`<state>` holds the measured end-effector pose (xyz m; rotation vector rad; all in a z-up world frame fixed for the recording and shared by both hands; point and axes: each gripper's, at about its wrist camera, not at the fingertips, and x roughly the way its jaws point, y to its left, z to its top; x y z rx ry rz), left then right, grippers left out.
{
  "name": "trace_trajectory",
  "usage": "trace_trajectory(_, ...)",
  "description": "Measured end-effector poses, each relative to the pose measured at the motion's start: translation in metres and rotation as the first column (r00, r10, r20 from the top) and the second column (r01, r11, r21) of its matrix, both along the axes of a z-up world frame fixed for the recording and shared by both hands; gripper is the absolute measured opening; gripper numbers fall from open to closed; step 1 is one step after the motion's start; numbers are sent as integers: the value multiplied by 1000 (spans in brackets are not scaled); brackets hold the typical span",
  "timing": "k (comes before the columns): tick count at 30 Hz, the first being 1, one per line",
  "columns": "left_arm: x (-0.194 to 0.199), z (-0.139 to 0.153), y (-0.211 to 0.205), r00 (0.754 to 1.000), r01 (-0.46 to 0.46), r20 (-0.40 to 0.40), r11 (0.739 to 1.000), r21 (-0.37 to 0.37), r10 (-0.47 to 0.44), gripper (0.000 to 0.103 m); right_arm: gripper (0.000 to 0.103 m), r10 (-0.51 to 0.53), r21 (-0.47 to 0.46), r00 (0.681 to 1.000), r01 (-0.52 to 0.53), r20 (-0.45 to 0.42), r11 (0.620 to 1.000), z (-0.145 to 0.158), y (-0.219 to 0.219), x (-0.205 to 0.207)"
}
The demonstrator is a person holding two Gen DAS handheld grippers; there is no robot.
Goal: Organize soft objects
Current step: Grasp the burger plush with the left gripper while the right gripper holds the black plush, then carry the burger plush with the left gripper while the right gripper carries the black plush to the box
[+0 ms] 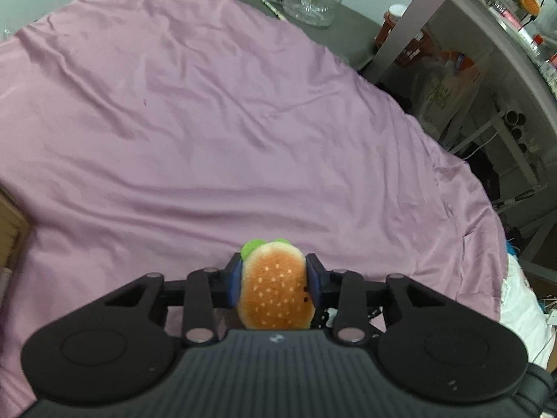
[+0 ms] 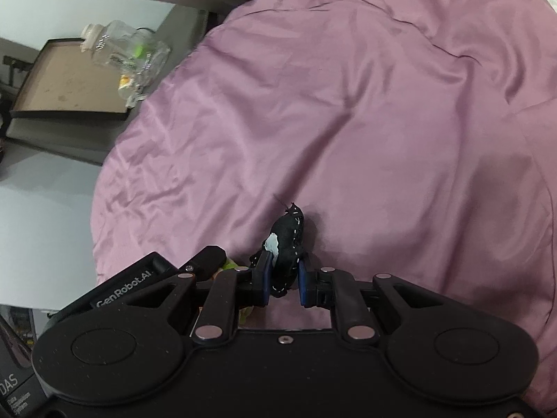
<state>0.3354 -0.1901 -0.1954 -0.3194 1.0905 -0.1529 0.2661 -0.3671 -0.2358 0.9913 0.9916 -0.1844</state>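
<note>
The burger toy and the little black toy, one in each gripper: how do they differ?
The burger plush is orange-tan with pale seed dots and a green leaf edge; the black plush is dark with a white patch and white stitching. The burger plush is round and fills the gap of the left gripper; the black plush is narrow and sticks out past the tips of the right gripper. Both are soft toys pinched between blue pads over the purple sheet.

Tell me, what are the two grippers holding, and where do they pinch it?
The left gripper squeezes a plush hamburger by its sides. The right gripper pinches a small black-and-white soft toy at its lower end.
</note>
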Motion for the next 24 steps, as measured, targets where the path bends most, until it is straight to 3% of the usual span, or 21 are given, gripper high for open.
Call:
trace_trajectory(17,-47,69,74,993,-57,101,998,-6,57,36,15,128,-50,975,-121,180,991,61,38,-42)
trace_trajectory(24,-69,87,102,991,-57,125,998,11,55,36,15,158,-110,967,-138,202,984,78,56,-55)
